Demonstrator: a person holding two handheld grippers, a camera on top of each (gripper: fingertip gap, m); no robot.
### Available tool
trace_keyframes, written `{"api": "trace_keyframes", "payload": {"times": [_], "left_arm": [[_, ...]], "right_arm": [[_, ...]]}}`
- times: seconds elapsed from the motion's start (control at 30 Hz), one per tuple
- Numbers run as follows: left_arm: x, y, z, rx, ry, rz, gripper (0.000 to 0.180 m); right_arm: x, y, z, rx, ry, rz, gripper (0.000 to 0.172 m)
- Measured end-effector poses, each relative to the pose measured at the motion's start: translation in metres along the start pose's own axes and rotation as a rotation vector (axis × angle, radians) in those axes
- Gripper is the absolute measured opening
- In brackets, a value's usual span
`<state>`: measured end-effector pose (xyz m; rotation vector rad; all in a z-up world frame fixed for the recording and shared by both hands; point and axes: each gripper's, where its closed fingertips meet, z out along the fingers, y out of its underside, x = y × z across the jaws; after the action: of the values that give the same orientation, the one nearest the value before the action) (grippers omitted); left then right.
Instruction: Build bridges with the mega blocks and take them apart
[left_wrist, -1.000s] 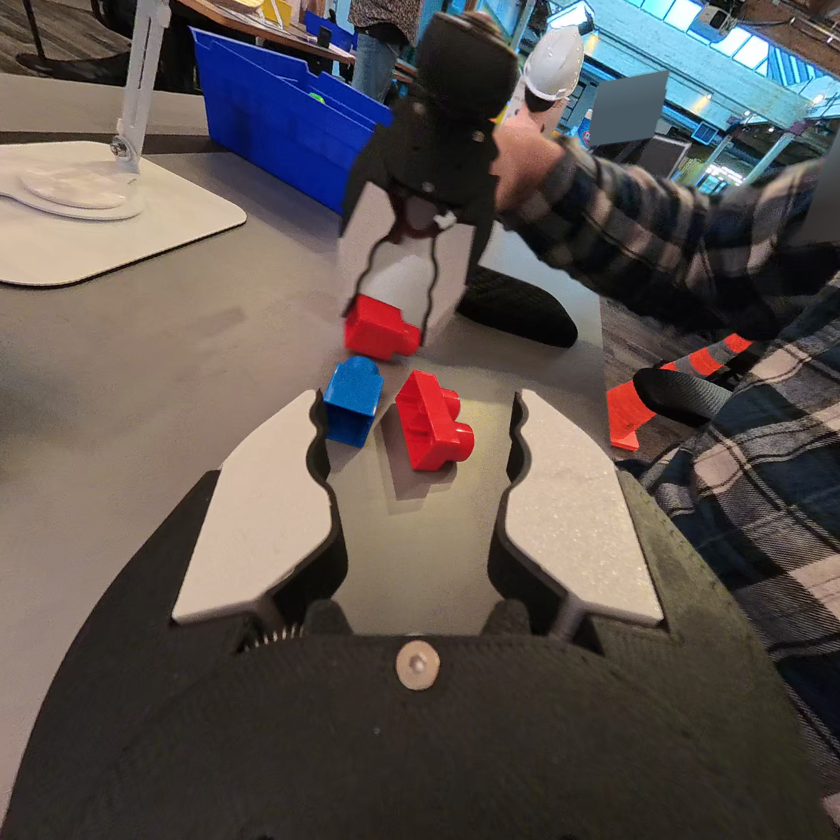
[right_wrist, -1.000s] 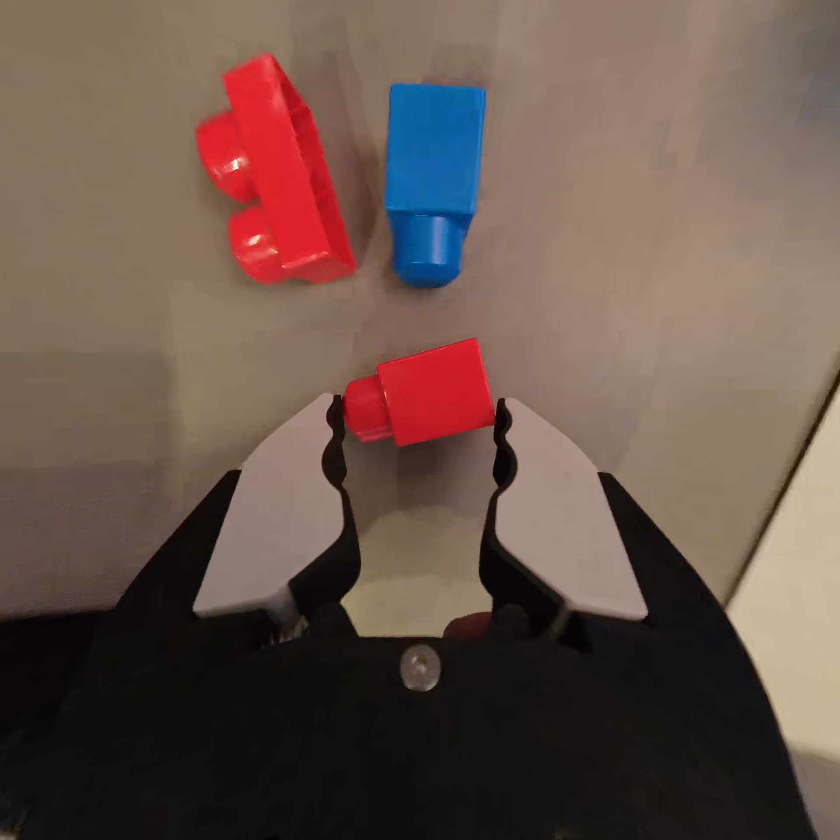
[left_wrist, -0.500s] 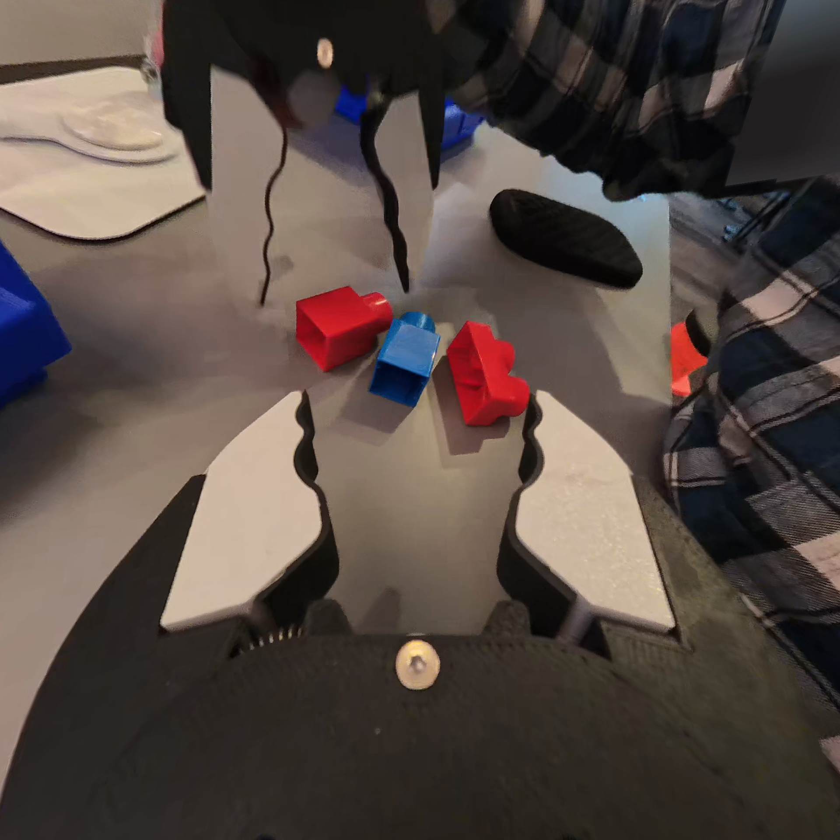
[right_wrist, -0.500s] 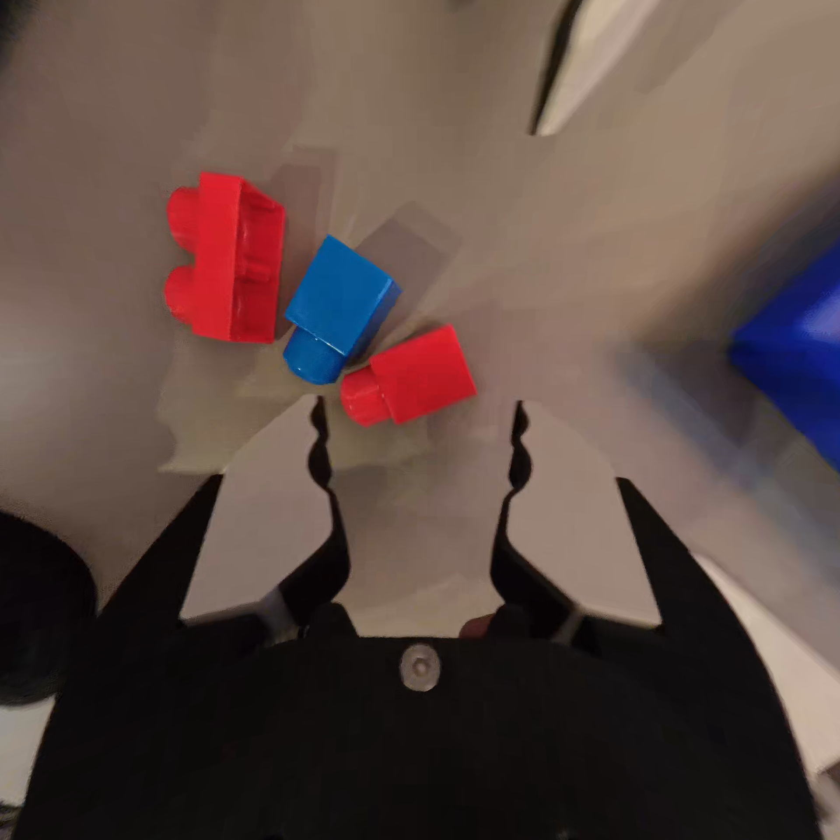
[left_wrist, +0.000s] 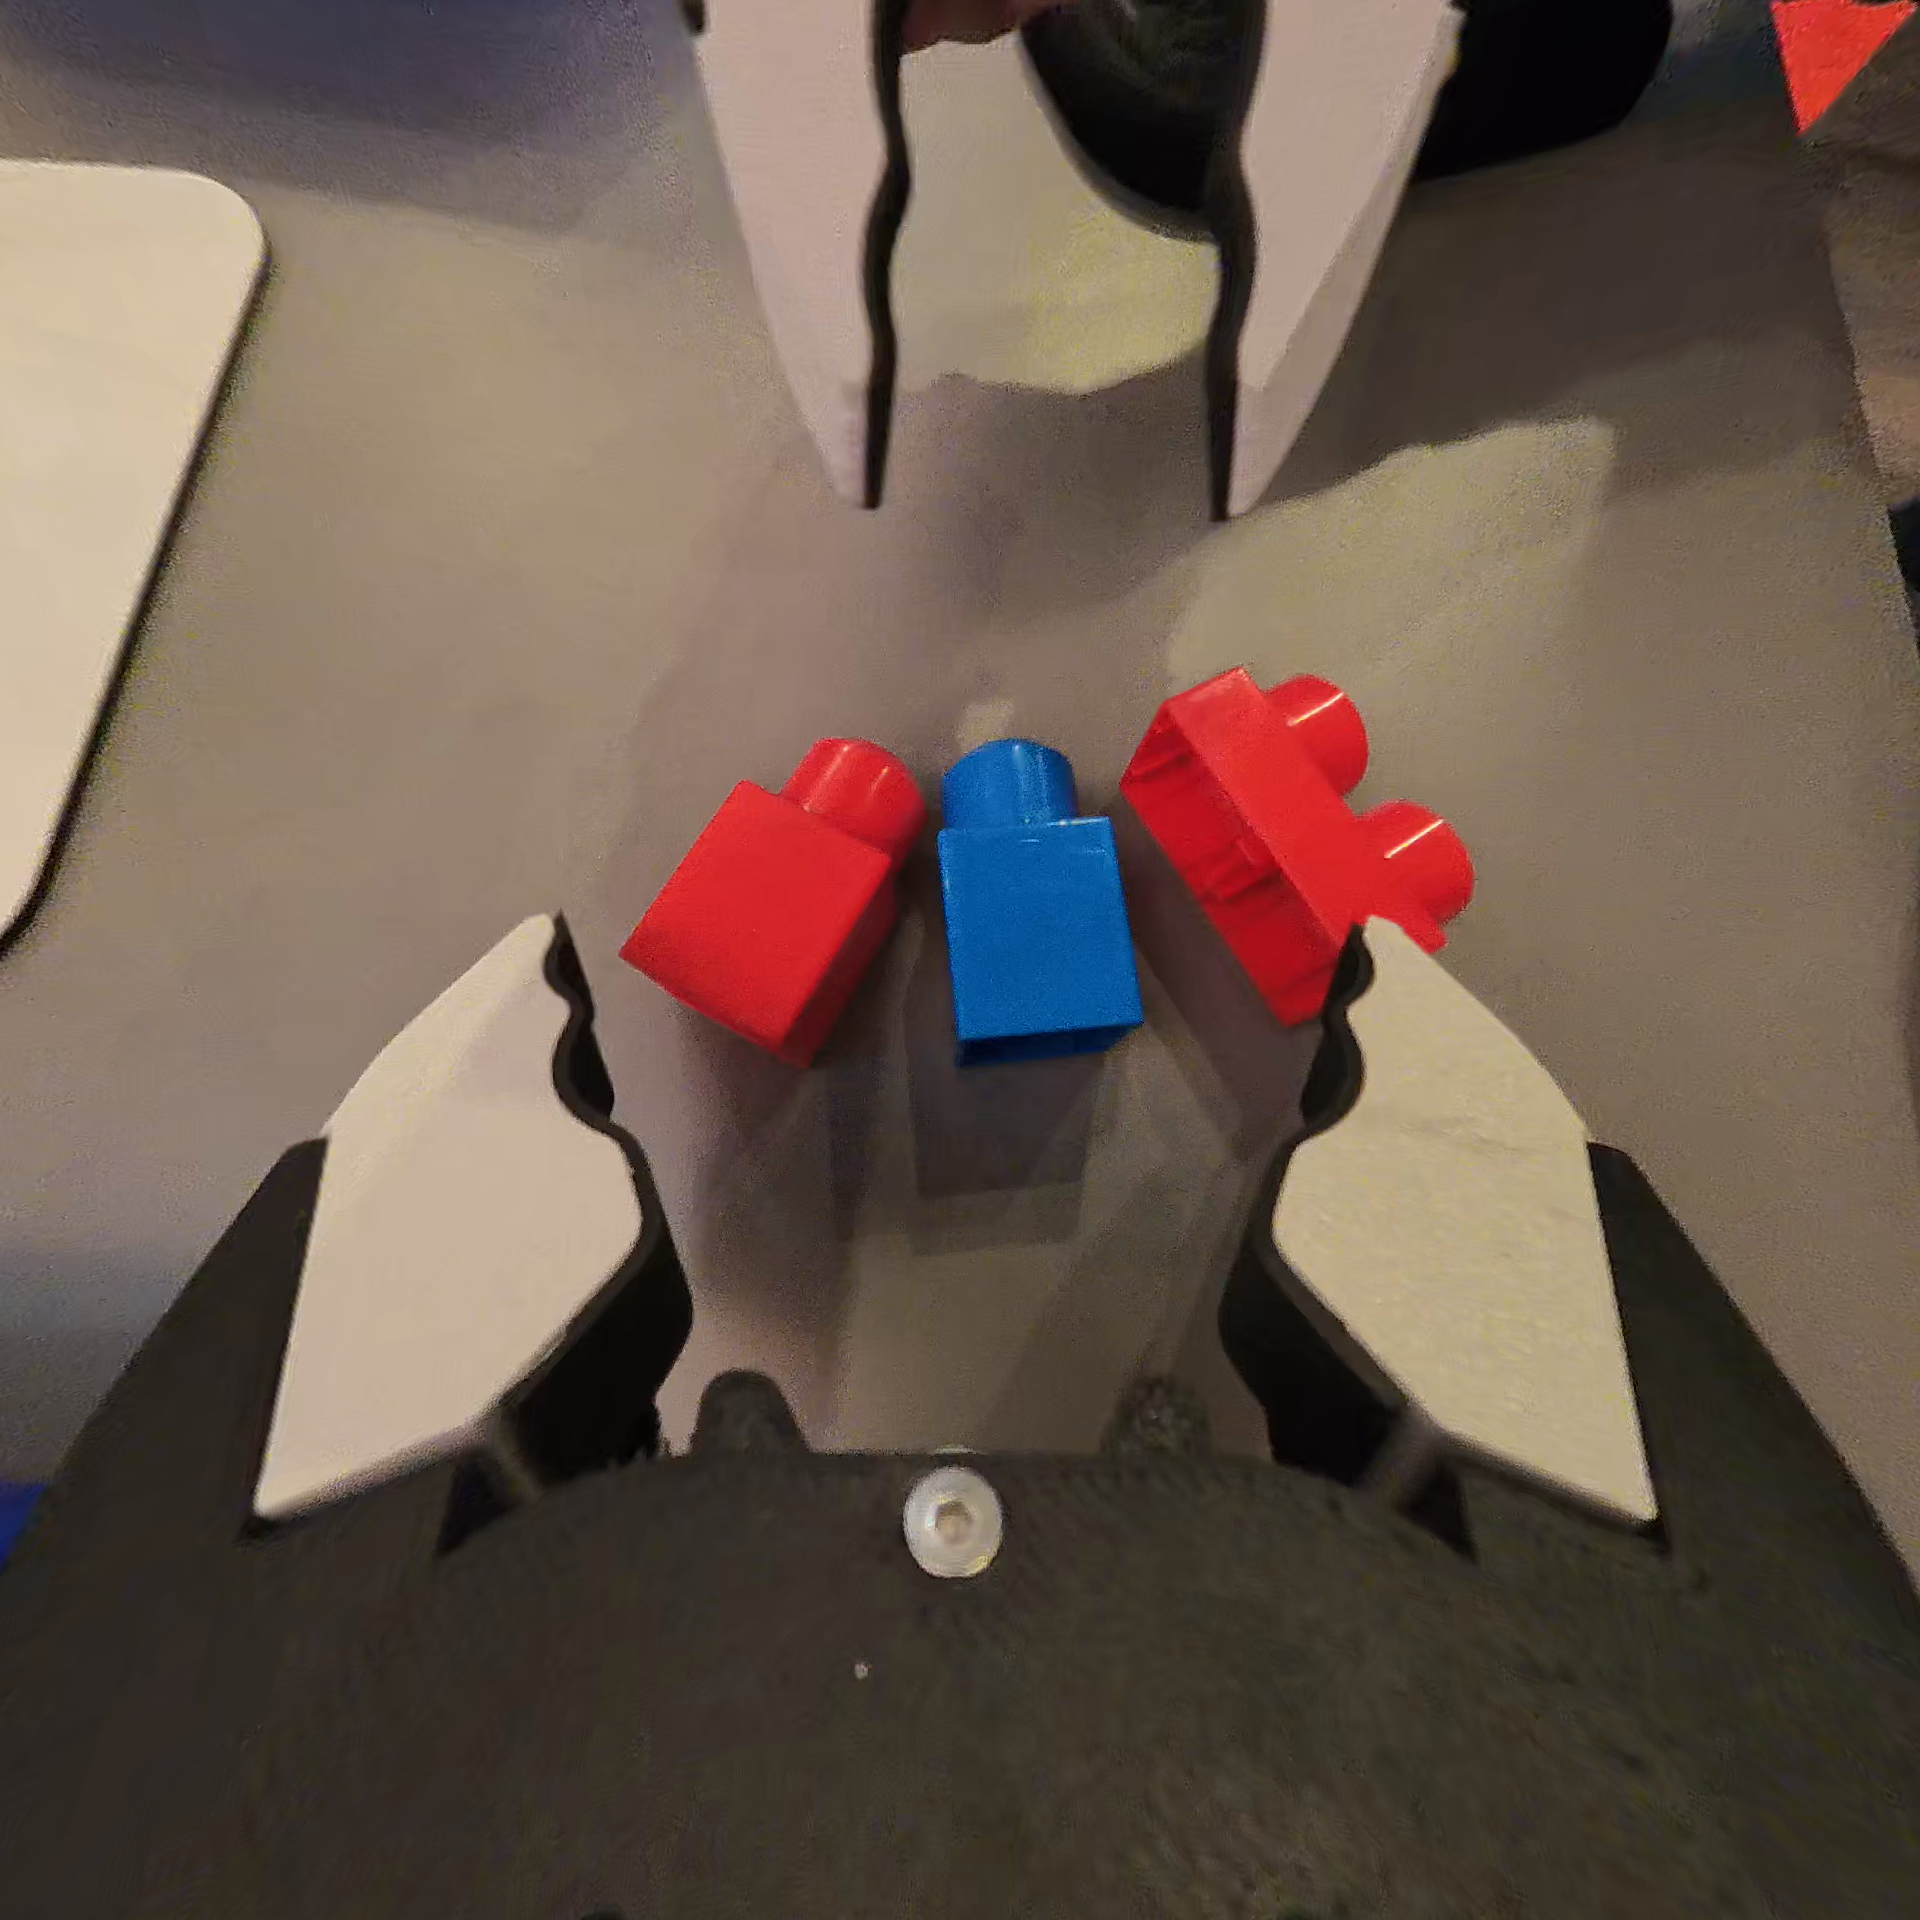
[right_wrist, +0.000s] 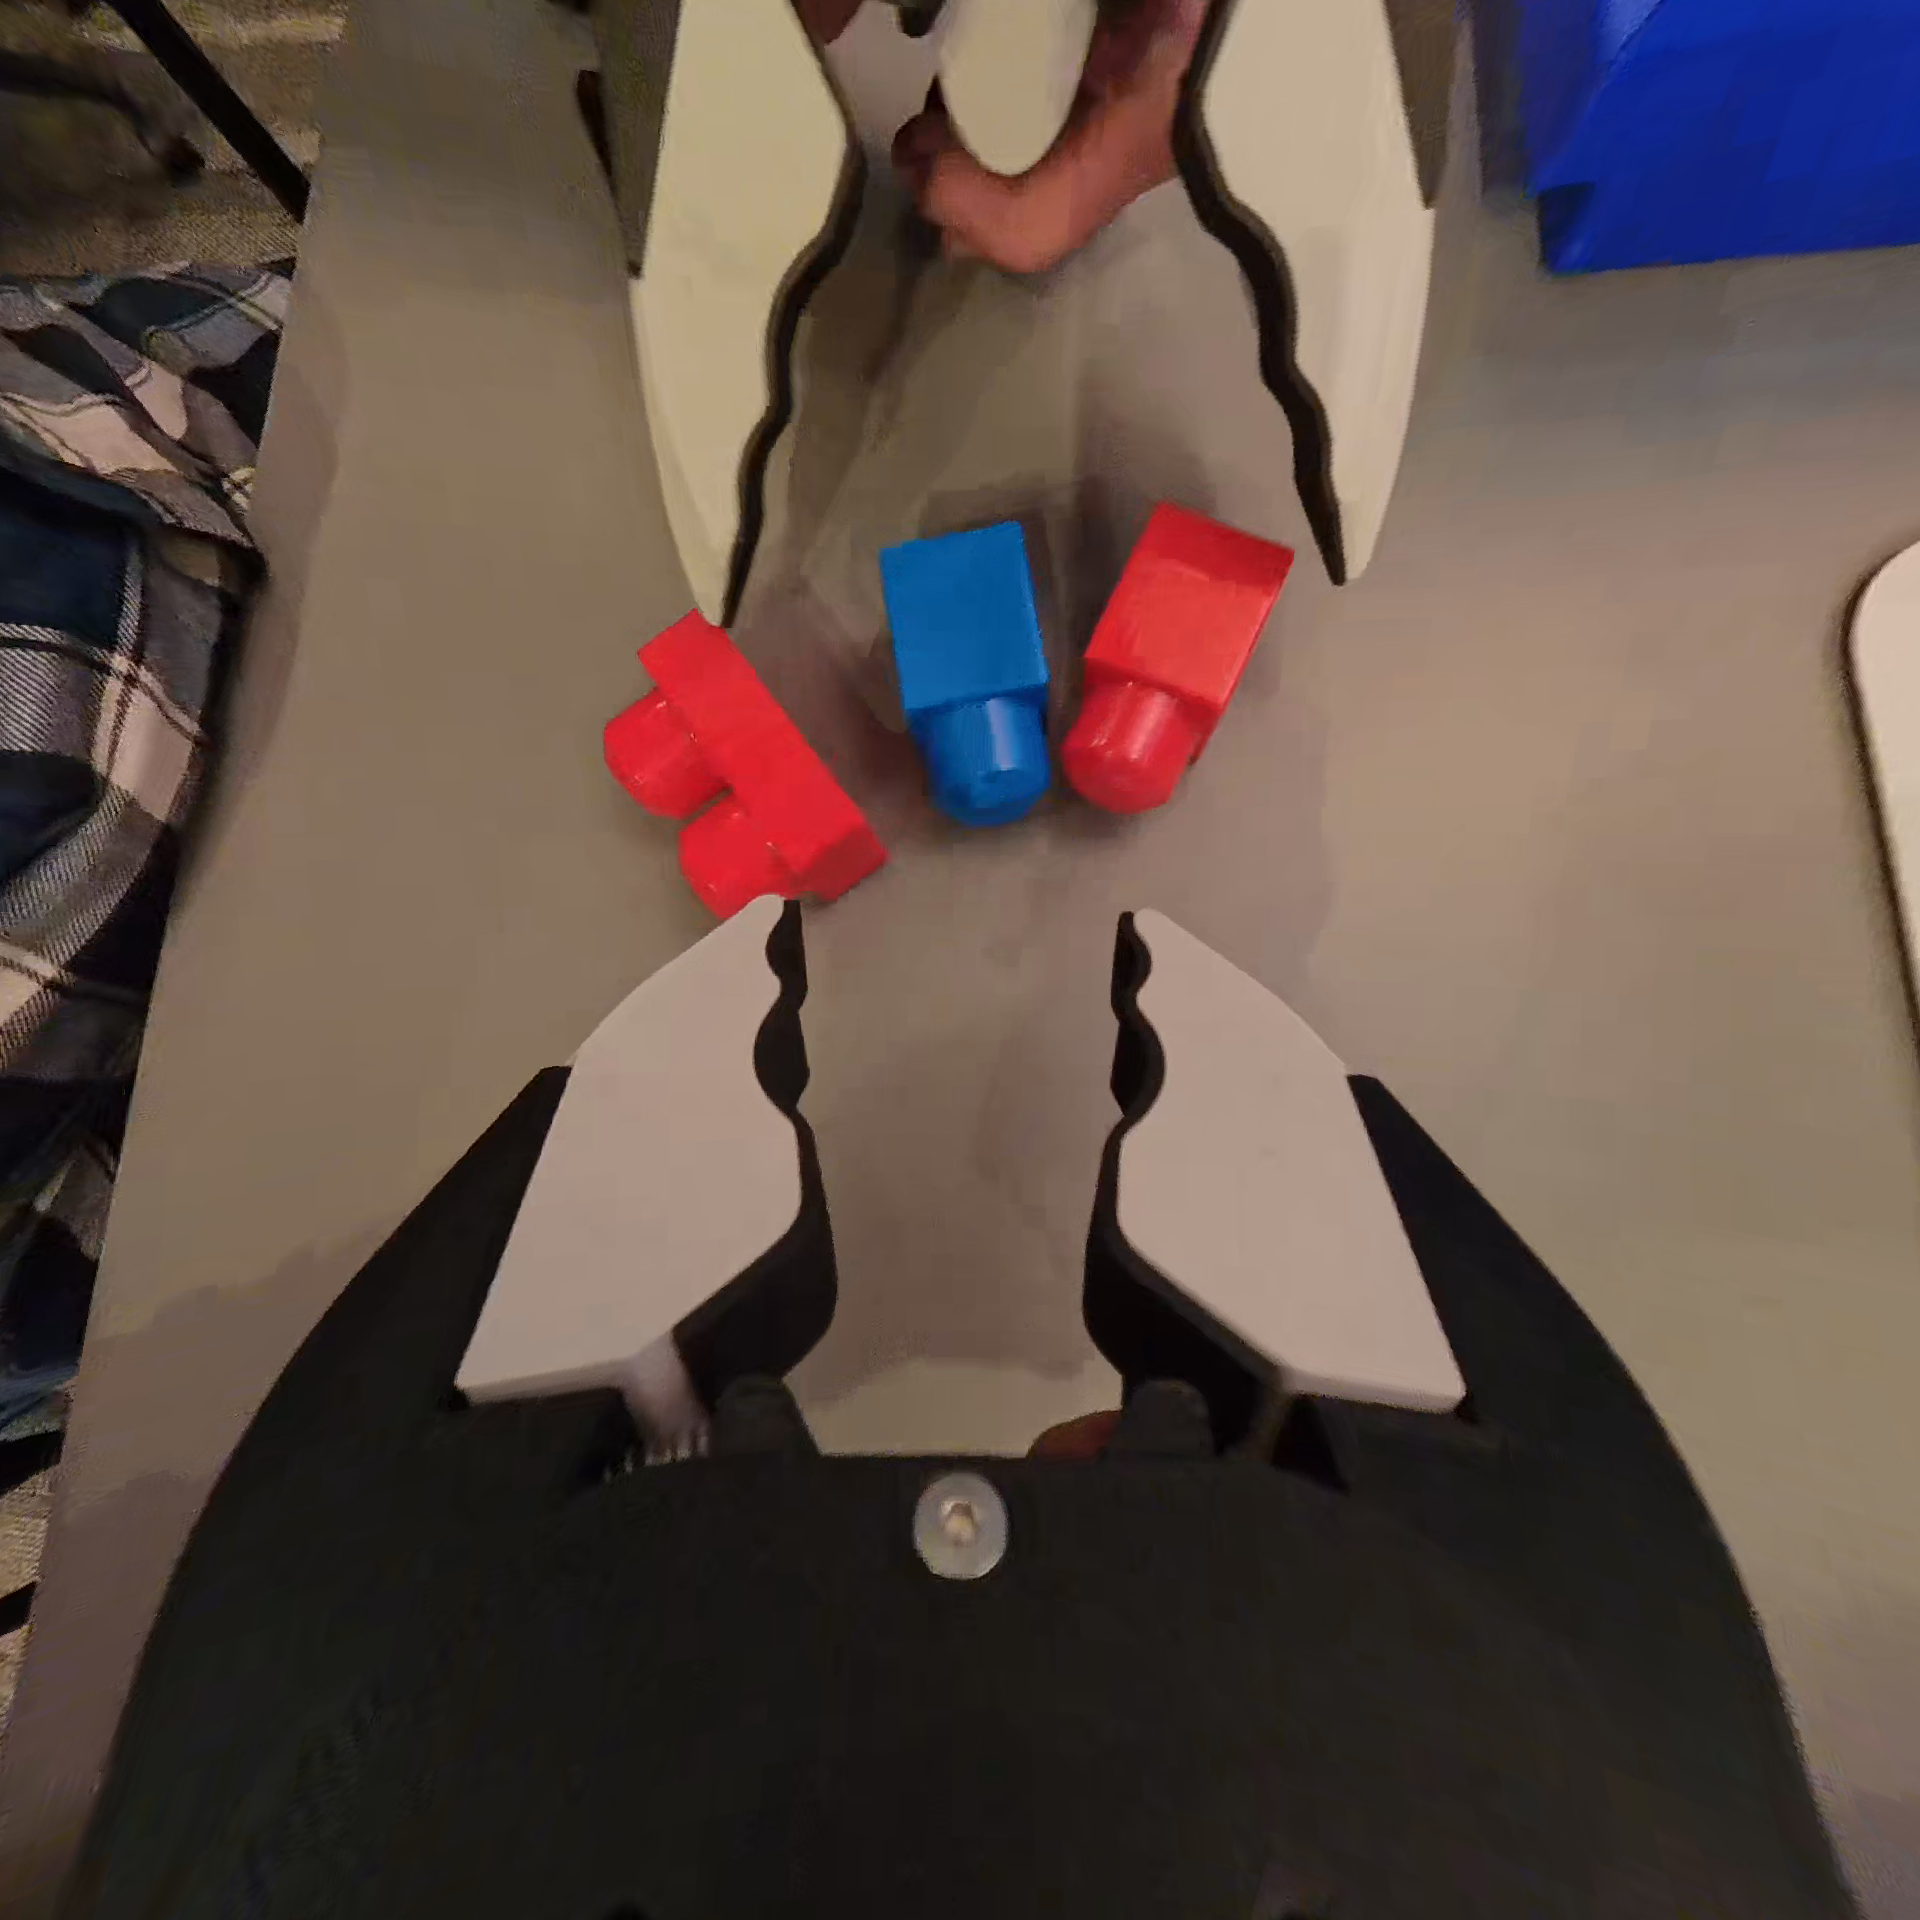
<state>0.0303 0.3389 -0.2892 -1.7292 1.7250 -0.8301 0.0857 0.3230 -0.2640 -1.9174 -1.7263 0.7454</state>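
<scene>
While all blocks lie loose on the table (left_wrist: 416, 644) | left gripper (left_wrist: 956, 935) spread wide, empty | right gripper (right_wrist: 951, 914) parted, empty | small red block (left_wrist: 769, 904), blue block (left_wrist: 1034, 925), two-stud red block (left_wrist: 1278, 831) on their sides, grouped for pickup

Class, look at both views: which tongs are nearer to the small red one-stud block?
Left. The left tongs have the small red block between their open tips; the right tongs sit back from it.

3 blocks lie on the grey table (left_wrist: 416, 644): small red block (left_wrist: 764, 914), blue block (left_wrist: 1034, 925), wide red block (left_wrist: 1278, 831), between 2 empty, spread grippers.
</scene>
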Motion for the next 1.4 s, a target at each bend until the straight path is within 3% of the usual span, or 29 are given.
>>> {"api": "trace_keyframes", "payload": {"times": [0.27,0.33,0.43,0.57,0.73,0.97,1.2,1.4], "left_arm": [[0.010,-0.005,0.004,0.005,0.052,0.004,0.076],[0.010,-0.003,0.003,0.014,0.025,0.000,0.083],[-0.005,0.006,0.002,-0.027,-0.055,-0.023,0.126],[-0.005,0.018,-0.004,-0.071,-0.041,-0.004,0.116],[-0.009,0.018,-0.007,-0.044,-0.047,-0.002,0.096],[-0.005,0.013,0.006,-0.079,0.007,0.035,0.087],[0.001,0.004,0.013,-0.064,0.046,0.080,0.109],[0.011,0.009,0.024,-0.144,0.119,0.125,0.083]], "right_arm": [[-0.015,0.014,-0.005,0.037,0.036,0.007,0.052],[-0.017,0.015,-0.006,0.051,0.036,0.011,0.053],[-0.009,0.015,-0.006,0.076,0.062,0.046,0.049],[0.012,0.012,0.004,0.077,0.088,0.075,0.026],[0.020,0.012,0.019,0.022,0.086,0.057,0.017],[0.016,0.010,0.030,0.001,0.068,0.051,0.017],[0.015,0.008,0.029,0.034,0.066,0.053,0.018],[0.014,0.011,0.031,0.030,0.065,0.050,0.019]]}}
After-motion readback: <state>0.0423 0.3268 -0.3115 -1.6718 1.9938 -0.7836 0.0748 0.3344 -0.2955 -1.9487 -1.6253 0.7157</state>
